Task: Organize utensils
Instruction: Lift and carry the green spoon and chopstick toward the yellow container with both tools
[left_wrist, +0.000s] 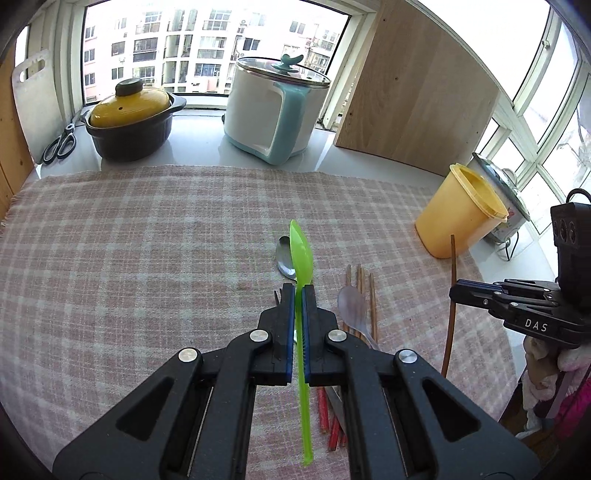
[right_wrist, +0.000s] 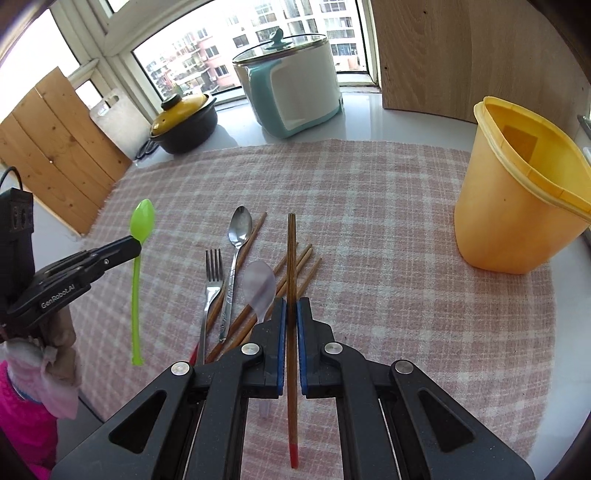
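Utensils: left tool clamps green spoon; right tool clamps chopstick, tilted down.

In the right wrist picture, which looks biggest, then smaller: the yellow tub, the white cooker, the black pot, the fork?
1. Yellow tub, though it sits nearest the camera.
2. White cooker.
3. Black pot.
4. Fork.

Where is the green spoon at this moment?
The green spoon is off the checked cloth, clamped in the left gripper; in the right wrist view it hangs at the left, beside the fork lying on the cloth.
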